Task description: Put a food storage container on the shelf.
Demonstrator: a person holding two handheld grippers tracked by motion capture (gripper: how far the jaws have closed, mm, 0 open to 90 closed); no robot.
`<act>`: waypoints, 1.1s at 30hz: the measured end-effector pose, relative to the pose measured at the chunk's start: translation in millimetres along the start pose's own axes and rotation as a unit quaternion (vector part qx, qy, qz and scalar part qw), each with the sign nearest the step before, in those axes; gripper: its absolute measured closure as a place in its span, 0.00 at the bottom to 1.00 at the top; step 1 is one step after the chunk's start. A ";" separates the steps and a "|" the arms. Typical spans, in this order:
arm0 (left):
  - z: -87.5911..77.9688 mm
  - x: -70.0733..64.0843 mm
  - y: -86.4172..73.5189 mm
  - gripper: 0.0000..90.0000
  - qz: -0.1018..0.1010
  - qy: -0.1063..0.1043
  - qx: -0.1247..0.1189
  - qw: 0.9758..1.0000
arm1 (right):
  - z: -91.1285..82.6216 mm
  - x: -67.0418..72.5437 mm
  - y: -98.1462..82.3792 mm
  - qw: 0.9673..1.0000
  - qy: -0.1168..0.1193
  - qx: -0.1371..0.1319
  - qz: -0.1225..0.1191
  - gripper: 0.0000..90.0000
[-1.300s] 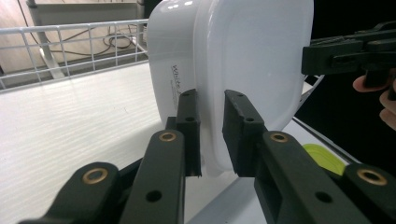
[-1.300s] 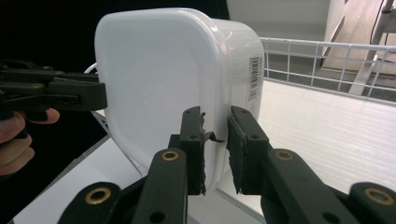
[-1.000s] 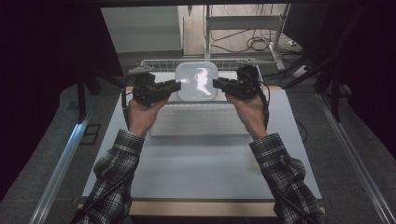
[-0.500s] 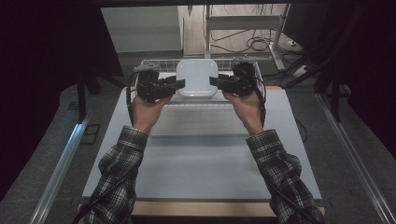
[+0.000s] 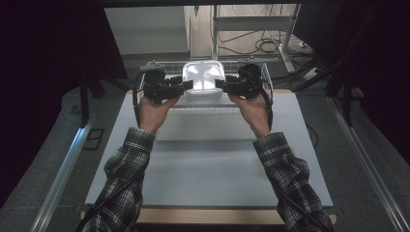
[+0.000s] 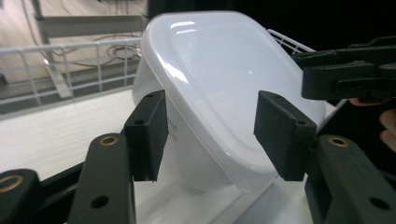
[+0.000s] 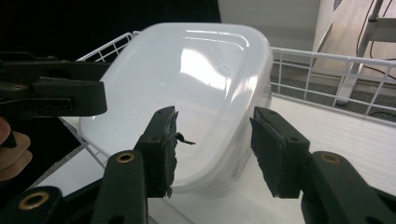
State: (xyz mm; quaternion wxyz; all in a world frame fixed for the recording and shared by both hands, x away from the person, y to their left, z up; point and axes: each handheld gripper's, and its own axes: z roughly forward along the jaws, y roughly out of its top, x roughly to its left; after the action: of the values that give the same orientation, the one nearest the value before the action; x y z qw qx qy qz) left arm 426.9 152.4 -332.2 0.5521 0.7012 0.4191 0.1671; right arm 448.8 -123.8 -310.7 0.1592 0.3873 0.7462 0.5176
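Observation:
A white plastic container [image 5: 204, 77] rests tilted in the wire rack [image 5: 266, 73], its smooth base facing up and toward me. My left gripper [image 5: 186, 86] is at its left edge and my right gripper [image 5: 220, 85] at its right edge. In the left gripper view the container [image 6: 224, 79] sits between and beyond the pads of the left gripper [image 6: 212, 135], with gaps on both sides. The right gripper view shows the same for the container [image 7: 187, 79] and the right gripper [image 7: 215, 149]. Both sets of jaws have just been opening and neither presses on it.
The white wire rack [image 6: 70, 60] stands at the far edge of the white table top [image 5: 208, 164]. A low white tray or mat [image 5: 203, 128] lies just in front of the rack. Shelving legs and cables [image 5: 263, 46] are on the floor behind.
Both grippers carried the container slightly away from me into the rack, then their jaws opened and let it go. It now rests there on its own.

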 end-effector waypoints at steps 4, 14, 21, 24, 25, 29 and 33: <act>1.7 0.1 2.0 0.49 0.005 0.008 0.000 1.000 | 0.7 0.3 -0.3 1.000 -0.002 -0.003 -0.001 0.56; 7.5 1.1 7.2 0.45 0.016 0.039 0.002 0.999 | 3.3 -3.3 0.5 1.000 -0.012 -0.010 0.007 0.51; 1.0 -6.6 10.5 0.31 0.028 0.049 -0.021 0.998 | -2.8 -8.9 -0.9 1.000 -0.010 -0.019 0.013 0.37; -4.7 -8.6 11.0 0.24 0.026 0.037 -0.017 0.999 | -7.1 -9.5 -3.0 1.000 -0.003 -0.020 0.011 0.33; -4.7 -8.6 11.0 0.21 0.026 0.037 -0.017 0.999 | -7.1 -9.5 -3.0 1.000 -0.003 -0.020 0.011 0.33; -11.8 -11.8 4.0 0.16 0.034 0.032 -0.005 0.999 | -13.1 -9.6 -8.9 1.000 0.009 -0.021 0.008 0.28; -18.6 -11.6 -4.9 0.14 0.028 0.021 -0.007 0.999 | -16.7 -7.1 -13.9 1.000 0.018 -0.016 -0.003 0.24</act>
State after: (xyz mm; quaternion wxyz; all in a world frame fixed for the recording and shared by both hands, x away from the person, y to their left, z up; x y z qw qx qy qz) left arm 405.1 155.4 -327.8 0.5428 0.7052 0.4101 0.1999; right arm 437.0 -142.2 -317.4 0.1533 0.3729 0.7419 0.5357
